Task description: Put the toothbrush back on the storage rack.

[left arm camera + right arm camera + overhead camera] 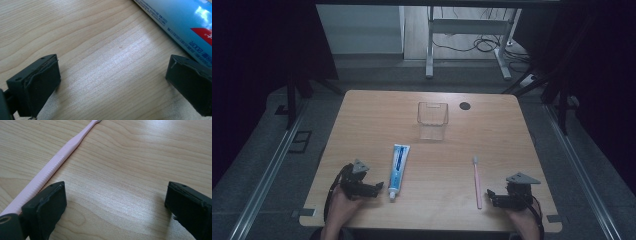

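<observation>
Wooden surface (362, 115), dim room, desk legs and cables behind. Left gripper (373, 189) rests just beside the toothpaste tube (398, 167), jaws wide open, nothing between. Right gripper (492, 196) sits just beside the pink toothbrush (476, 180), jaws open too, empty. Judgement: straddle each item mid-body before closing. Clear cup (432, 119) stands well apart, centre-back; path unobstructed. Dark round spot (465, 105) beside the cup.

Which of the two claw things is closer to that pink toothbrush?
The right. The right gripper, jaws open, sits just beside the pink toothbrush at its handle end. The left gripper, also open, is across the table by the toothpaste tube.
</observation>
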### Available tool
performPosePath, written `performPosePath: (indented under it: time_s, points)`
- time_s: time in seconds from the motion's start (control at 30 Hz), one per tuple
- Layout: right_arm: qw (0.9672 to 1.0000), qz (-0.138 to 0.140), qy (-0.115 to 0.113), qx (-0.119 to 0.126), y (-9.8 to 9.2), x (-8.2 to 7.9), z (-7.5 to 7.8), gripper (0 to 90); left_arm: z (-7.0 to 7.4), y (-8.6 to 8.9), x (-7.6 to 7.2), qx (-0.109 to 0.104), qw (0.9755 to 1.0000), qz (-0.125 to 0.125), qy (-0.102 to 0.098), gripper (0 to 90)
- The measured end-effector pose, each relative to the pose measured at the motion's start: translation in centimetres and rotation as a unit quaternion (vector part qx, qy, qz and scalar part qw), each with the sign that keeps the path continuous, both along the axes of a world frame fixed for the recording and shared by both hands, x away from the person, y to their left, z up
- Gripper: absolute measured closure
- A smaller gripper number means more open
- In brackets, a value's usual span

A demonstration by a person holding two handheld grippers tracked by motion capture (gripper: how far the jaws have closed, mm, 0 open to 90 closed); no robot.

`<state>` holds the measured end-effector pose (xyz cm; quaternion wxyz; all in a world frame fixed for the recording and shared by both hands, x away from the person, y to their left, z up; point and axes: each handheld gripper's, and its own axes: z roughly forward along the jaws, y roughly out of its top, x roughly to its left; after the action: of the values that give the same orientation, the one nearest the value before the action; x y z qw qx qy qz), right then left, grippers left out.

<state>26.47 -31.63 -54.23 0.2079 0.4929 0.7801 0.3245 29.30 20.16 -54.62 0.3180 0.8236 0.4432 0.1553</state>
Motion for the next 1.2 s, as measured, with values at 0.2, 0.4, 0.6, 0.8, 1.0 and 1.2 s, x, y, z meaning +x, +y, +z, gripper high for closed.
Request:
performPosePath:
  time_s: [0.2, 0.4, 0.6, 0.8, 1.0, 1.2]
  points:
    - [1.0000, 0.001, 0.001, 0.000, 0.01, 0.01, 0.00, 3.3, 0.02, -0.03, -0.09, 0.002, 1.0000, 0.005, 0.000, 0.0]
    - [1.0000, 0.001, 0.000, 0.000, 0.01, 0.00, 0.01, 3.5, 0.02, -0.02, -0.10, 0.001, 1.0000, 0.006, 0.000, 0.0]
    - [1.0000, 0.003, 0.001, 0.000, 0.01, 0.02, 0.01, 3.5, 0.02, -0.02, -0.10, 0.002, 1.0000, 0.007, 0.000, 0.0]
    - [0.9999, 0.007, 0.007, -0.005, 0.05, 0.14, 0.17, 5.3, 0.02, -0.02, -0.10, 0.002, 1.0000, 0.007, 0.000, 0.0]
    - [0.9997, 0.014, 0.018, -0.008, 0.24, 0.08, 0.66, 15.2, 0.01, -0.02, -0.10, 0.001, 1.0000, 0.008, 0.000, 0.0]
    - [0.9995, 0.020, 0.024, -0.005, 0.16, -0.14, 0.96, 24.6, 0.01, -0.02, -0.10, 0.001, 1.0000, 0.008, 0.000, 0.0]
